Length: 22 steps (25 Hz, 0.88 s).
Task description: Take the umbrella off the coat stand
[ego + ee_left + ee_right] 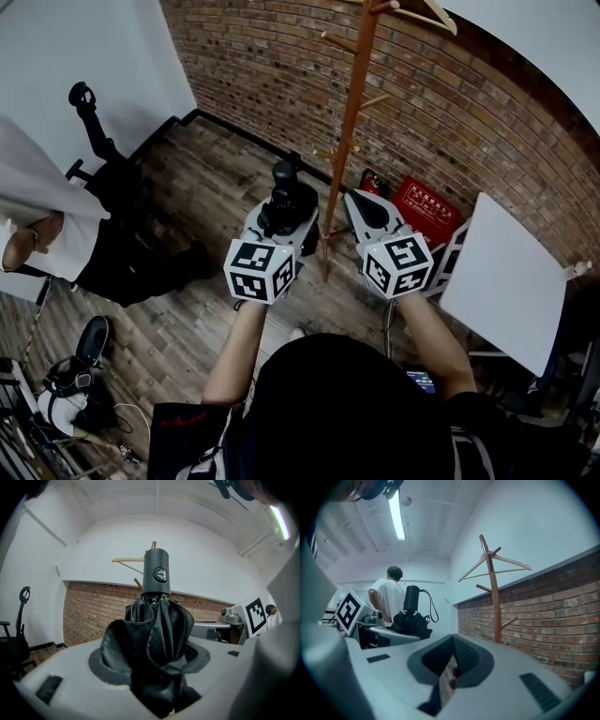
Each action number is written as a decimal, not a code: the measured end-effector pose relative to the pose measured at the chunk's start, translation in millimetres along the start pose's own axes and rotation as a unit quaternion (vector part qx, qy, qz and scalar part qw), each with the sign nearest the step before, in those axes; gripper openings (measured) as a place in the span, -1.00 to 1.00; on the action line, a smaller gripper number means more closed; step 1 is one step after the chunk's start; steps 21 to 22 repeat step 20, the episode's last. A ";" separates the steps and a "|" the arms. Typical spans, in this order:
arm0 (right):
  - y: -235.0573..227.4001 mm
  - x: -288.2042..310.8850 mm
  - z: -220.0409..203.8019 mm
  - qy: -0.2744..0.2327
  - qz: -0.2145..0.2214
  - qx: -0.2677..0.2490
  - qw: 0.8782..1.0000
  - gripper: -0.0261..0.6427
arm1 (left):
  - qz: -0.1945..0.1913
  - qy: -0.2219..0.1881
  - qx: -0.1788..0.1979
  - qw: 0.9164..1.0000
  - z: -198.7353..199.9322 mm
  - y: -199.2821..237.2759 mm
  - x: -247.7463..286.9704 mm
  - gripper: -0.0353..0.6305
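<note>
Brick wall (281, 84) behind the coat stand (349, 122); folded umbrella (157, 634), clear of the stand, clamped by its soft, slippery cloth in the left gripper (279, 225); probably light, firmer hold at the stiff handle; right gripper (452, 663) closed, empty

Grey left tool (281, 214), black-white marker cube (261, 270)
</note>
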State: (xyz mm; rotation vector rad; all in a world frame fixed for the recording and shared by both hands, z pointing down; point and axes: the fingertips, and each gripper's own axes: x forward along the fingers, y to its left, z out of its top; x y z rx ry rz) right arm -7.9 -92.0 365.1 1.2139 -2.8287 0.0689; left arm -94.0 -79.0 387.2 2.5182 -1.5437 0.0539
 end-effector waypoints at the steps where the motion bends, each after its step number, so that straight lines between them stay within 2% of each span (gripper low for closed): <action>1: -0.6 -0.5 0.6 -0.002 0.001 -0.001 1.000 -0.84 | 0.001 0.000 0.001 1.000 0.4 -0.5 0.4 -0.06; 22: -14.9 -3.4 0.3 -0.009 0.001 0.005 1.000 -0.84 | 0.003 0.003 0.008 1.000 1.3 -9.5 11.9 -0.06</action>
